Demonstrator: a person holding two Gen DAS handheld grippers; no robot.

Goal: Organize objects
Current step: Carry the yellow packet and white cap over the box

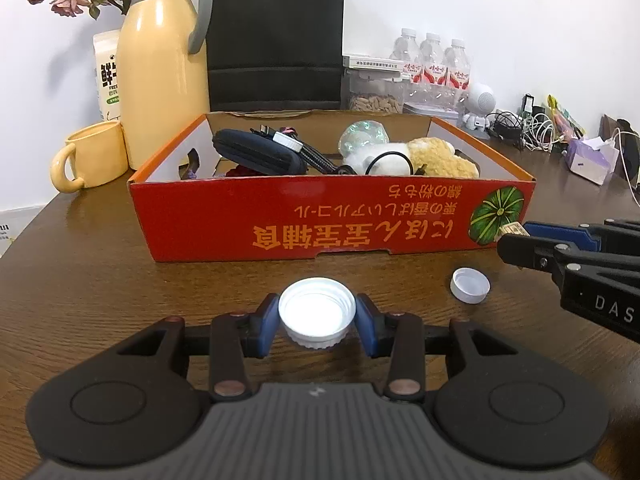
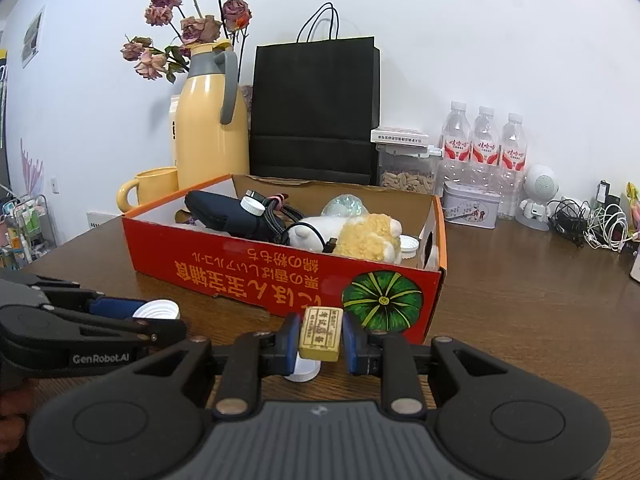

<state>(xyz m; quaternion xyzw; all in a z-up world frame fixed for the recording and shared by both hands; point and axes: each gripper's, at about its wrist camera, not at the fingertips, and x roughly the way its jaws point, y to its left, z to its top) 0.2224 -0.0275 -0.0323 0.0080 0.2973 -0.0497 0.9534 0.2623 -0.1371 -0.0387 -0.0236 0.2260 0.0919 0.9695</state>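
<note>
Left wrist view
Left gripper [image 1: 317,318]: jaws pinching a large white cap [image 1: 317,308], open side up, in front of the red box [image 1: 320,220].
Small white cap [image 1: 470,285]: on the table [image 1: 100,280], right of the large cap, before the box's front wall.
Right gripper [image 1: 516,238]: near the box's front right corner.

Right wrist view
Right gripper [image 2: 320,336]: jaws pinching a tan printed block [image 2: 321,333], against the box's [image 2: 280,276] pumpkin picture.
Box contents: dark pouch [image 2: 224,212], plush toy [image 2: 360,236].
</note>
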